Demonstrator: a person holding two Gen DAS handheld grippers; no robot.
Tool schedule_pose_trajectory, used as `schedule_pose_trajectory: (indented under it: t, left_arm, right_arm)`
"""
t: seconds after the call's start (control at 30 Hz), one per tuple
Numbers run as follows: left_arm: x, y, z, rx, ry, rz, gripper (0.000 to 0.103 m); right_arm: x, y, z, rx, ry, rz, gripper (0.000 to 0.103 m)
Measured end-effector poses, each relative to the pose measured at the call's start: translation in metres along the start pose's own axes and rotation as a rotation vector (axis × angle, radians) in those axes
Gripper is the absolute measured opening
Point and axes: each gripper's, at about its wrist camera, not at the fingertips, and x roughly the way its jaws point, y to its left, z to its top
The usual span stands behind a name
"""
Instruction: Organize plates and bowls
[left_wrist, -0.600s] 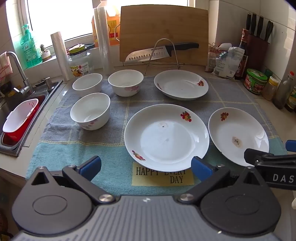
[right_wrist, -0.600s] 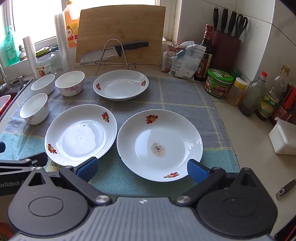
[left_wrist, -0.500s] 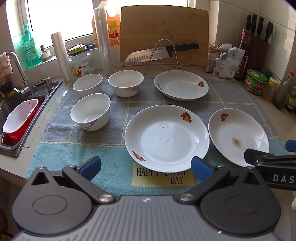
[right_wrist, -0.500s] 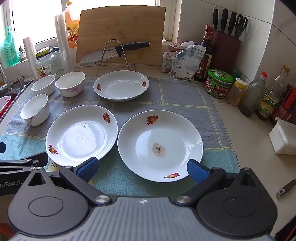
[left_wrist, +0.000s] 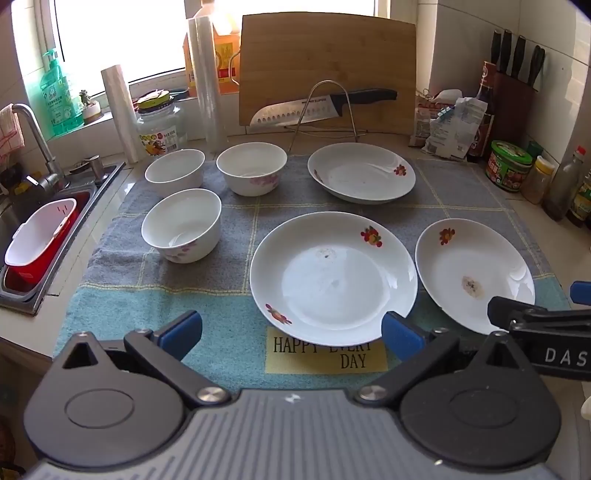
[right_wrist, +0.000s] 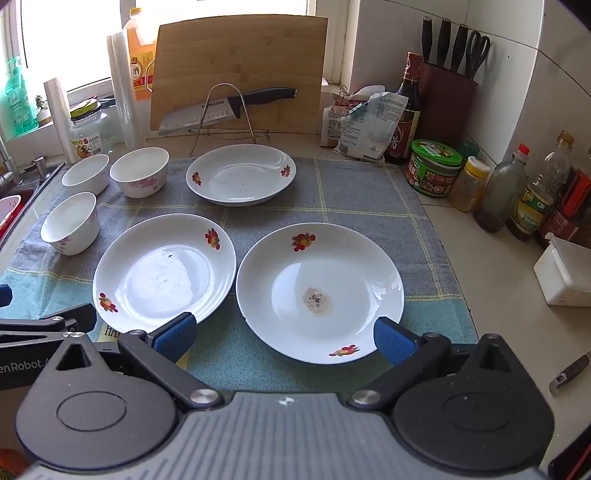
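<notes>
Both tongs stand spread wide and empty: the left tongs (left_wrist: 290, 330) at the bottom of the left wrist view, the right tongs (right_wrist: 284, 332) low in the right wrist view. Three plates lie on the towel (left_wrist: 236, 206) covering the worktop: a middle plate (left_wrist: 334, 277), a stained plate (right_wrist: 319, 291) at its right, a far plate (left_wrist: 361, 177) above. Three bowls (left_wrist: 183, 223) cluster at upper left. All look like glazed ceramic: stiff, slippery, breakable, moderately heavy. The rim is probably the only hold, pinched across the raised edge, bowls across the wall.
</notes>
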Motion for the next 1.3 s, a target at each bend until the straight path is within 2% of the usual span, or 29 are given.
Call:
schedule_pose_trajectory:
  t: [1.3]
  left_arm:
    - [-0.0034,0.0075,0.0026,-0.033,0.011,-0.010,0.102]
  right_arm:
    - [-0.0023,0.0064,0.0025,-0.005,-0.013,-0.019,0.103]
